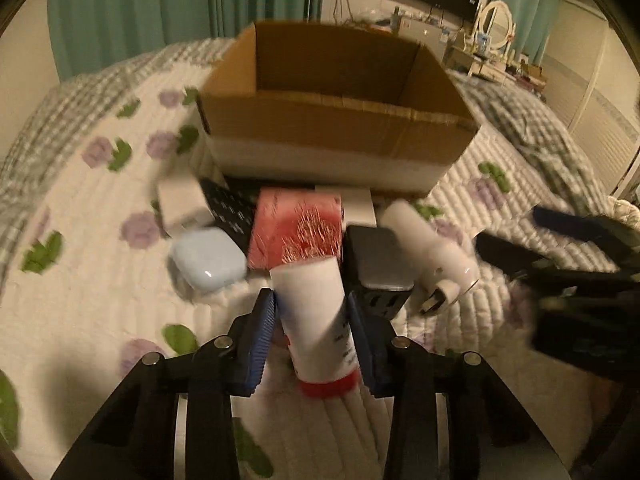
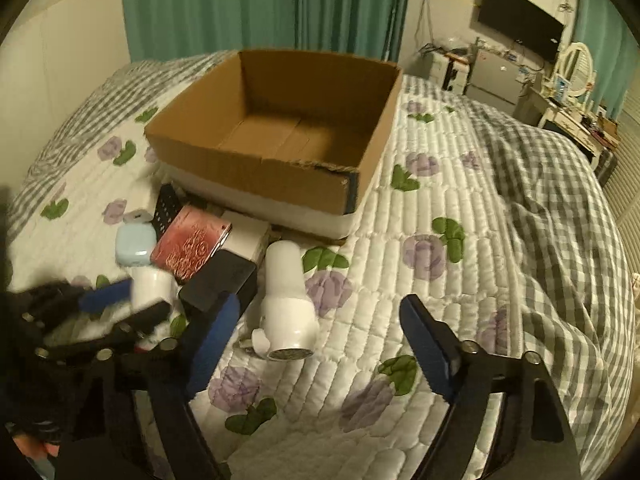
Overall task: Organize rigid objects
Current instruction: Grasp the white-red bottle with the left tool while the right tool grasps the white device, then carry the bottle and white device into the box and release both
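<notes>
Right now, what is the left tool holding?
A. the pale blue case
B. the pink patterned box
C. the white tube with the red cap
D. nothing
C: in the left wrist view the left tool has its blue pads against both sides of the white tube, whose red cap points toward the camera; the blue case and pink box lie on the bed beyond it.

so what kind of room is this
Most likely a bedroom: the work surface is a bed with a quilted floral cover and a checked blanket. A vanity mirror and a wall-mounted tv stand beyond it.
</notes>
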`<state>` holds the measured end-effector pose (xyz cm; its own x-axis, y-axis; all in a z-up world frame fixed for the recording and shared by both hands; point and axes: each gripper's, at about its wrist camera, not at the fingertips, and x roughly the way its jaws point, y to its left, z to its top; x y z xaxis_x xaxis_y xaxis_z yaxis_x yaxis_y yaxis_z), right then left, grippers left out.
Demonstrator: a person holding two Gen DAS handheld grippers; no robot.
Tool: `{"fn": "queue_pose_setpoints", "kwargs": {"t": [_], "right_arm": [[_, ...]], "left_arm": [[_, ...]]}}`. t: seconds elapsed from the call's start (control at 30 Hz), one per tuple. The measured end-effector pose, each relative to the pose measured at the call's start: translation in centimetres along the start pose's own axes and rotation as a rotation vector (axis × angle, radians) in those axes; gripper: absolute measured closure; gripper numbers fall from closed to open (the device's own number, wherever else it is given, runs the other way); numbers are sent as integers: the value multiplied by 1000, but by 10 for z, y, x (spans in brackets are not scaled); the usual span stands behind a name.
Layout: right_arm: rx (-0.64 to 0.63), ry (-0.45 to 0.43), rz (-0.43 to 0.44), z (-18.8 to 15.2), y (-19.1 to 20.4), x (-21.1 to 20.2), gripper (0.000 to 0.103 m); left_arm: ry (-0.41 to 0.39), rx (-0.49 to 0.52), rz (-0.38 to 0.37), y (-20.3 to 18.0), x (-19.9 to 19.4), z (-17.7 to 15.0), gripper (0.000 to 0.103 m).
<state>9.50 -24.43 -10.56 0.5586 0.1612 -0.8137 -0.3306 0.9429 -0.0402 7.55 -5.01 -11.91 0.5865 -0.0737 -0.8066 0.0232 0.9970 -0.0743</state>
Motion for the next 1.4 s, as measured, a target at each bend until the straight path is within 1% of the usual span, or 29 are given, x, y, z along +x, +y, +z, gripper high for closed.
{"fn": "queue_pose_setpoints", "kwargs": {"t": [0.07,0.17,0.23,0.3,0.37,0.43,0.5,0.6,0.77,0.83,0.97,1.07,1.2,1.27,1.33,1.4], "right_arm": [[-12,29,13,3,4,8,33],[-22,89,20,7,9,26,36],[-23,123,38,9,12,37,38],[-25,150,34,9,16,47,40],[-20,185,32,10,18,58,40],[-9,220,32,10,18,70,45],[-7,250,23,10,21,82,54],[-13,270,-10,9,24,90,57],[-19,195,-9,10,30,71,57],[-8,152,19,12,30,57,57],[-26,75,9,26,33,23,57],[-34,3,17,50,31,-9,57],[-44,-93,6,91,25,-46,57],[-48,-128,-14,104,20,-60,57],[-56,-146,-28,122,15,-65,57],[-54,-158,-32,137,12,-63,57]], "left_arm": [[-28,3,-9,5,-13,8,66],[-52,17,-7,12,-20,16,66],[-54,27,0,14,-19,17,66],[-53,31,8,17,-16,17,66],[-44,26,-5,22,-13,18,66],[-40,29,-12,24,-11,20,66],[-40,31,-16,25,-11,20,66],[-40,30,-22,28,-12,21,66],[-55,39,-22,32,-19,26,66],[-66,49,-24,32,-25,29,66],[-106,75,-23,30,-41,42,66],[-162,86,-13,27,-59,61,66],[-245,105,7,21,-76,92,66],[-278,113,9,19,-81,113,66],[-295,118,-1,17,-80,131,66],[-295,126,-4,14,-74,149,66]]}}
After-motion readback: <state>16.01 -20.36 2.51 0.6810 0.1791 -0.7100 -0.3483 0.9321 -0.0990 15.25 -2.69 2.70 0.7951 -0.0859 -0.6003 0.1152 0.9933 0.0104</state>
